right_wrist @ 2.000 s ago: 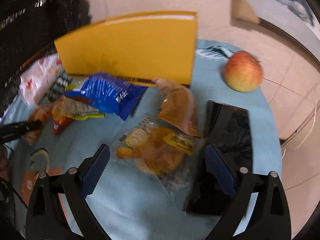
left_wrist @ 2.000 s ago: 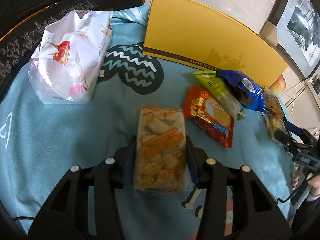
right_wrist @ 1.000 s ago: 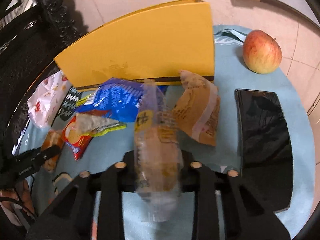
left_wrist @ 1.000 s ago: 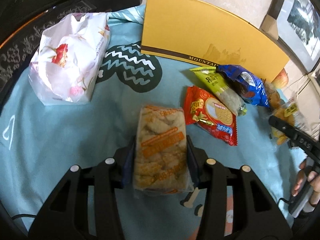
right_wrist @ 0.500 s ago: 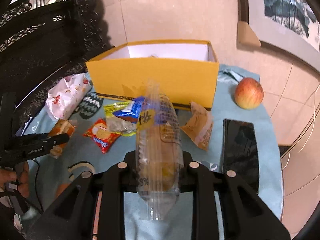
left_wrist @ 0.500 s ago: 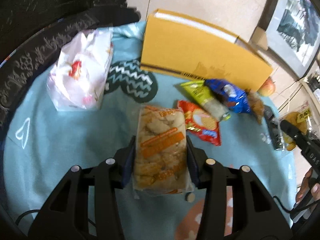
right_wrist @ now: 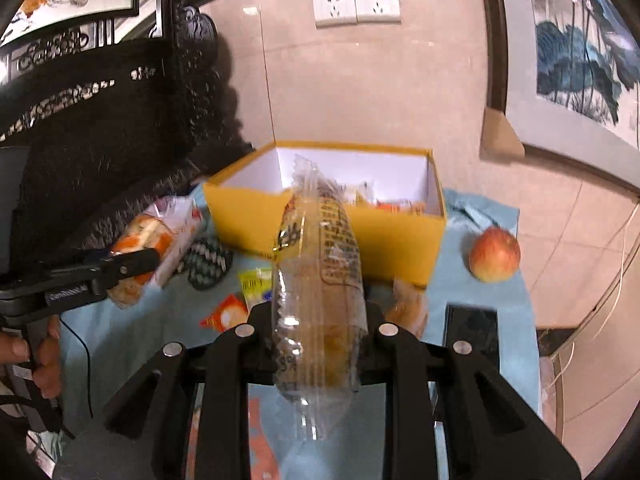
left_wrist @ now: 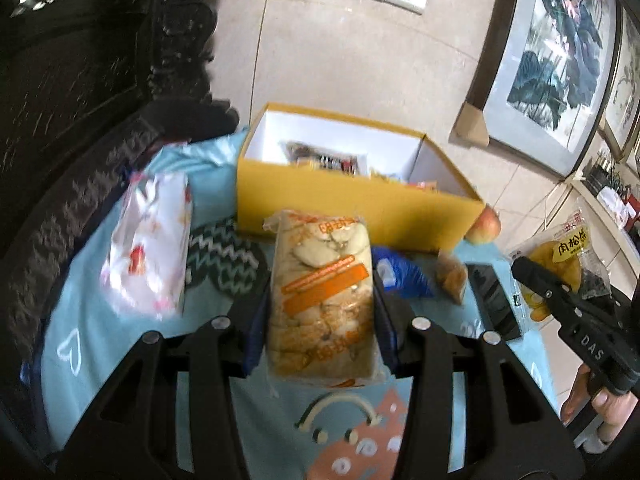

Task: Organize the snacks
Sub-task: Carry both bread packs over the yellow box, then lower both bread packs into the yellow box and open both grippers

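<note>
Left wrist view: left gripper [left_wrist: 322, 312] is clamping an orange-labelled snack pack [left_wrist: 322, 292] across its sides, jaws part-way closed on it, pack sticking out forward past the fingertips. Yellow box [left_wrist: 352, 208] is sitting ahead of and below the pack, open top showing a few wrappers already inside. Floral plastic bag [left_wrist: 150, 248] is lying to the gripper's left, blue packet [left_wrist: 400, 276] and apple [left_wrist: 486, 226] to its right.

Right wrist view: right gripper [right_wrist: 318, 328] is pinching a clear bread bag [right_wrist: 318, 280] narrow, jaws squeezing the film, bag standing up ahead of the fingers with the box directly beyond. Red-orange packet [right_wrist: 226, 312] and yellow-green packet [right_wrist: 256, 284] are lying on the teal cloth [right_wrist: 132, 332] just left of the jaws, phone [right_wrist: 472, 332] to the right.

Both packs are looking light, soft and crinkly; film is probably slippery and the contents crushable. Mid-body side grip seems right, firm but not hard. Bread bag is likely sagging, so a low drop into the box looks safer.
</note>
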Demonstrator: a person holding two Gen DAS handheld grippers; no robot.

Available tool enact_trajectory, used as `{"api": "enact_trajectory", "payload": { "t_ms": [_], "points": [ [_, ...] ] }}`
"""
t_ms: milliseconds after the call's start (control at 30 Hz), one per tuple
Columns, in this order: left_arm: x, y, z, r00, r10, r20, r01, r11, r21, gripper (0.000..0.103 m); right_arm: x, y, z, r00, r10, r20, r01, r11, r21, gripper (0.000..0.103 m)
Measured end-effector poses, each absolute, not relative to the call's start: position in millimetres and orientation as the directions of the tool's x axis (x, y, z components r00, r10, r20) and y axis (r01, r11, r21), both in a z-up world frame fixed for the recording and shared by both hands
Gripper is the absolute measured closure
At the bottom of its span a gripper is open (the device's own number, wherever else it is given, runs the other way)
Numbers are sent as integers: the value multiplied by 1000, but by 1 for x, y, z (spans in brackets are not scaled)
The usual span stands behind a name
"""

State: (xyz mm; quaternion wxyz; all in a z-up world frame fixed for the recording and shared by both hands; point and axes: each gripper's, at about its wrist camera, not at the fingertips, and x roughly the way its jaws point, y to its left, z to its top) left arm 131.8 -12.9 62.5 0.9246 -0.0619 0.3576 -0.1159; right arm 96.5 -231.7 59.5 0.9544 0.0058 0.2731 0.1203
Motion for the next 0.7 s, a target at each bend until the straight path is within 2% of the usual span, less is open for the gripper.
{"api": "enact_trajectory", "payload": {
  "t_ms": [233, 500, 533, 567, 600, 633, 667, 700],
  "points": [
    [190, -29, 84, 736, -278, -617, 169, 958, -230, 57, 144, -231, 87, 860, 242, -449, -229, 970, 82, 78],
    [267, -69, 89, 763, -251, -595, 188, 968, -167, 57, 224, -248, 82, 880, 185, -438, -170, 983, 75, 78],
    [275, -73, 89, 773, -241, -587, 177, 970, -165, 54, 235, -251, 78, 885, 182, -429, -163, 983, 81, 76],
    [283, -78, 89, 790, -227, -569, 165, 973, -160, 26, 245, -252, 74, 887, 178, -427, -159, 984, 80, 67],
    [287, -81, 89, 805, -184, -564, 126, 982, -140, 8, 250, -253, 71, 891, 149, -429, -134, 989, 67, 61],
    [288, -82, 88, 819, -129, -559, 70, 990, -126, 2, 252, -254, 68, 899, 98, -427, -88, 995, 42, 47],
    [288, -83, 86, 815, -141, -562, 79, 988, -133, 2, 250, -255, 66, 909, 89, -408, -82, 996, 36, 40],
    [288, -84, 84, 804, -175, -569, 110, 983, -148, 2, 246, -256, 64, 912, 97, -398, -92, 995, 32, 40]
  ]
}}
